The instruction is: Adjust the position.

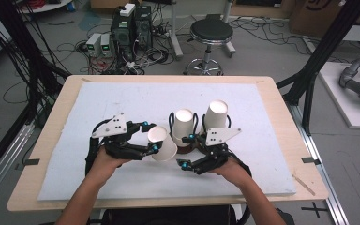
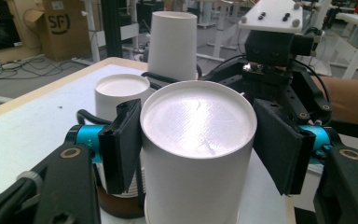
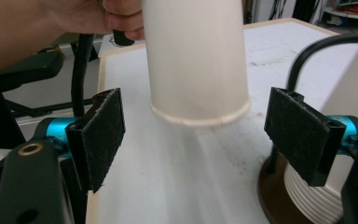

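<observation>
Held cup (image 1: 162, 143): white paper cup, upside down and tilted, lifted off the white mat (image 1: 122, 103); flat base turned toward the left gripper's camera, rim hanging clear above the mat in the right gripper view (image 3: 196, 60).
Left gripper (image 1: 151, 137): clamped on the held cup; in the left gripper view (image 2: 198, 140) one black pad pressed on each side of the cup wall, just under the base.
Cup against left fingers (image 2: 123, 144): body squarely between the two pads, base level with the pad tops, lower part running down out of the bottom edge.
Right gripper (image 1: 187, 151): jaws spread wide, nothing between the pads pressing; in the right gripper view (image 3: 200, 135) held cup's rim hanging between and beyond the two pads, well apart from both.
Right fingers (image 3: 103, 135): clear of the cup wall on either side, bare mat showing under the rim.
Cup stack (image 1: 183, 127): nested white cups, upside down, on a dark round base, just right of the held cup; ribbed rims seen at the lower right of the right gripper view (image 3: 317, 196).
Third cup (image 1: 215, 115): upside down, standing behind the right gripper, near the stack.
Hands: left hand (image 1: 104, 161) and right hand (image 1: 232, 169) around the gripper bodies, forearms entering from the bottom edge.
</observation>
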### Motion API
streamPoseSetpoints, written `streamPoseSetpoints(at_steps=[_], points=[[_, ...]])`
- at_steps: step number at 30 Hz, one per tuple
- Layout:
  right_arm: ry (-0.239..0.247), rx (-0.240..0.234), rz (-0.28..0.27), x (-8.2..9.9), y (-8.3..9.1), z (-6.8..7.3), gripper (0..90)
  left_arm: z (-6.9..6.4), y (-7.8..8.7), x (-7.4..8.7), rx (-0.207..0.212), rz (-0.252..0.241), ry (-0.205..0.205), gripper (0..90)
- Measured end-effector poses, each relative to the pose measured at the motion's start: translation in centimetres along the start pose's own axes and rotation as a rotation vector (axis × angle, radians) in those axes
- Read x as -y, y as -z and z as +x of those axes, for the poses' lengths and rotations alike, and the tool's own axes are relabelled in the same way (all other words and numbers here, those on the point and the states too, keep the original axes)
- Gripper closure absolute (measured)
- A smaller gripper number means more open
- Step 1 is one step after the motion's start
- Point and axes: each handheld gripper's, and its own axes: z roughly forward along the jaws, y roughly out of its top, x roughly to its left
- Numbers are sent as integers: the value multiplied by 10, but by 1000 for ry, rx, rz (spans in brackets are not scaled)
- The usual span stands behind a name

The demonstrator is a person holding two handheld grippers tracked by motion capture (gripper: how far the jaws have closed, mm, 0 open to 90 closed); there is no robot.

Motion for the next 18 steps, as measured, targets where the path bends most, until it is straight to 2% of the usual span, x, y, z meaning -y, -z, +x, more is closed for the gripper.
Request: streamPoseSetpoints(at_steps=[6,13,18], points=[[5,-30,-4,-3,-11,1,206,-3,-6,-1,20,3,-5,354],[13,-35,1,-3,-17,0,206,-2,-10,-1,43,-2,-4,355],[17,-40,-20,-4,-22,0,206,0,-15,-4,65,-2,-8,358]])
